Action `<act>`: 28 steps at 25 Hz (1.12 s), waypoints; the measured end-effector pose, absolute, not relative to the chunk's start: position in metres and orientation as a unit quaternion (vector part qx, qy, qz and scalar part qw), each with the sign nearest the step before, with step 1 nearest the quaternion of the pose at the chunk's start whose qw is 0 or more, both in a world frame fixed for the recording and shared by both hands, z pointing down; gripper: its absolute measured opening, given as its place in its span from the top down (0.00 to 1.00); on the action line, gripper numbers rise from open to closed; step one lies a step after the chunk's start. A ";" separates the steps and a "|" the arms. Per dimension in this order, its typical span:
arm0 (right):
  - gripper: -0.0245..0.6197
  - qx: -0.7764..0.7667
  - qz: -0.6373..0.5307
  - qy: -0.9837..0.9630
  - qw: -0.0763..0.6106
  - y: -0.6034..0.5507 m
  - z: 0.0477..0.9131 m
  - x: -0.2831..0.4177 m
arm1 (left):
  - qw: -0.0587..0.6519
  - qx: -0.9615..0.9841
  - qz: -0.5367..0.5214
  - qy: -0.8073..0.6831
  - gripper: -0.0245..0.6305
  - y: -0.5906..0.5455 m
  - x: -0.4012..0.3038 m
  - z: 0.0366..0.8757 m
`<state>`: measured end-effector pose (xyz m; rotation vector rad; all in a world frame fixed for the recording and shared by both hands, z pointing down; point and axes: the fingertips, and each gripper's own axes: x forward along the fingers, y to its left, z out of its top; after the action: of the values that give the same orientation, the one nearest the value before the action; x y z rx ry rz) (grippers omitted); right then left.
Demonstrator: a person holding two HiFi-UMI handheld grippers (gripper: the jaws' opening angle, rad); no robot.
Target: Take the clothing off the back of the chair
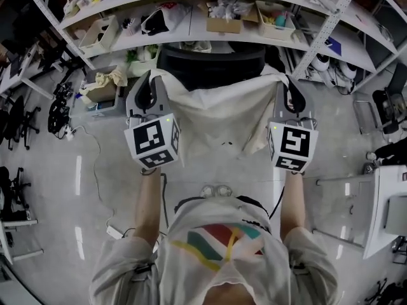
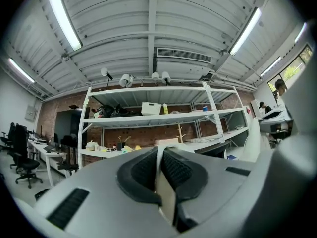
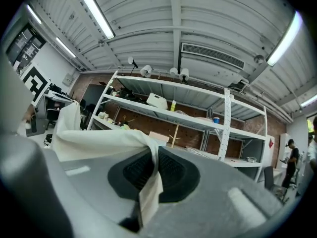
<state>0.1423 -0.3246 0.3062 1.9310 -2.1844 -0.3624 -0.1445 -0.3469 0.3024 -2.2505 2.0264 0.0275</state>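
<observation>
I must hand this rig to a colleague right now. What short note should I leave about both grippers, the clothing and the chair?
Left gripper: shut on one top corner of the cream garment.
Right gripper: shut on the other top corner.
Garment: spread between the two grippers, hanging in front of the black chair, with its lower part loose.
Done: both grips are taken. The garment looks free of the chair back, but the head view does not show for sure that nothing is caught.
Left: probably draw it clear of the chair, keeping both grips.
</observation>
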 end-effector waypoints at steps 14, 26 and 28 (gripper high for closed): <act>0.95 0.664 -0.070 -0.735 0.117 -0.327 0.363 0.146 | 0.025 -0.755 -0.004 0.656 0.94 -0.350 -0.117 0.345; 0.95 0.656 -0.067 -0.741 0.124 -0.329 0.371 0.141 | 0.020 -0.750 -0.011 0.661 0.94 -0.347 -0.115 0.353; 0.95 0.655 -0.069 -0.742 0.126 -0.329 0.372 0.141 | 0.019 -0.750 -0.011 0.661 0.94 -0.346 -0.115 0.354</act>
<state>0.1410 -0.3293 0.3716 1.9055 -2.1608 -0.2008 -0.1148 -0.3461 0.3543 -2.3272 2.0527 -0.0347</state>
